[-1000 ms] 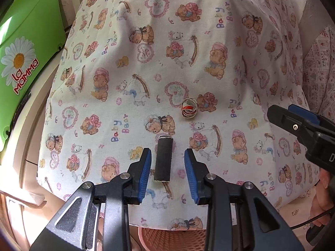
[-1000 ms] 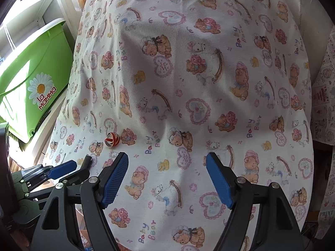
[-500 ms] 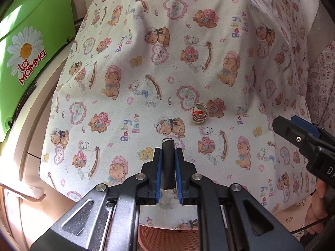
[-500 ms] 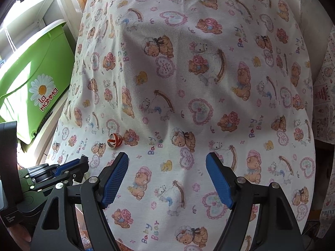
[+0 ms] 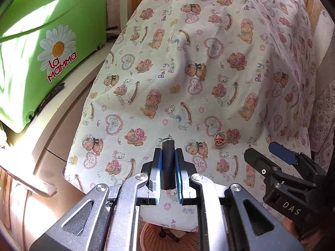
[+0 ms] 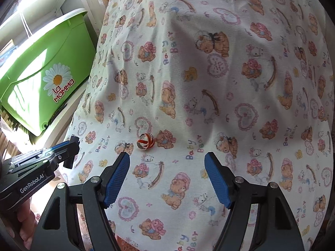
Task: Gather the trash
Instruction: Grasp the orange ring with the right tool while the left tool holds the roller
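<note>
1. Trash piece one, a dark cylinder [image 5: 168,163], sits clamped between the blue pads of the left gripper [image 5: 168,163], at the near edge of the bear-print cloth [image 5: 188,73].
2. Right gripper [image 6: 167,165] has its jaws wide apart, holding nothing.
3. A small orange-and-white crumpled wrapper [image 6: 146,141] lies on the cloth just beyond the right gripper's left finger.
4. A pink basket [image 5: 167,236] shows below the cloth's near edge.

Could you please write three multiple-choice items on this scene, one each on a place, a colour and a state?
1. Where does the small striped ring lie?
A. on the bear-print cloth
B. in the green bin
C. between the right gripper's pads

2. What colour is the cylinder in the left gripper?
A. white
B. black
C. green

3. How does the right gripper stand?
A. shut on the ring
B. shut on cloth
C. open, holding nothing

Answers: 1 A, the ring rests on the cloth ahead of the open pads. 2 B, it shows dark between the blue pads. 3 C, its pads stand wide apart over bare cloth.
</note>
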A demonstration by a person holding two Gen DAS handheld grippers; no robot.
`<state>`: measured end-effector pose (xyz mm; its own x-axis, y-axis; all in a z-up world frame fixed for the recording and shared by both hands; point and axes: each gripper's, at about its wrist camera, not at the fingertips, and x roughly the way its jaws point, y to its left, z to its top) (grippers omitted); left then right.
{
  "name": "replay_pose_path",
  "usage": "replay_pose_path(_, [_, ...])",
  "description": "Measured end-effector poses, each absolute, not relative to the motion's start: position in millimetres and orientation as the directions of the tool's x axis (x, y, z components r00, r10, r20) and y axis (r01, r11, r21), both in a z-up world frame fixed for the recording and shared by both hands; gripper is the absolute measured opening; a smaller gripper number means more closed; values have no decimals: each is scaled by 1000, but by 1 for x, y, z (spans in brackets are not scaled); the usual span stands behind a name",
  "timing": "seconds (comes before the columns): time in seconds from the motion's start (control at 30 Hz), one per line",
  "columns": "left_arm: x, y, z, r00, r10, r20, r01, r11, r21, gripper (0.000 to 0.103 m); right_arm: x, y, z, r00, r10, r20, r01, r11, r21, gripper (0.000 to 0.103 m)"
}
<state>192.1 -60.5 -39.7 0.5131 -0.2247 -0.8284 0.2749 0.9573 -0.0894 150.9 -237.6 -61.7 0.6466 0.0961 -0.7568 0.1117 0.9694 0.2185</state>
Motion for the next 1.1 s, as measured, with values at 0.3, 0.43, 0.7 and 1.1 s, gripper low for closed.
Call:
replay_pose_path(0.3, [204,-42,-42,513,-199,-835,205,973,-106,11,182,-202,-80,635,27,-772,107,987,122,71])
replay_pose_path(0.43, [203,-41,-40,517,-197,-833,202,974,-105,11,193,-202,-88,622,-7,-783,142,984,104,65])
replay_pose_path(0.7, [205,-40,-39,514,-204,-833,197,973,-116,11,202,-198,-100,595,-18,-803,138,987,79,48])
replay_pose_path(1.1, [200,-38,-39,518,-198,-832,201,974,-106,11,190,-201,-91,621,-68,-781,135,991,21,15])
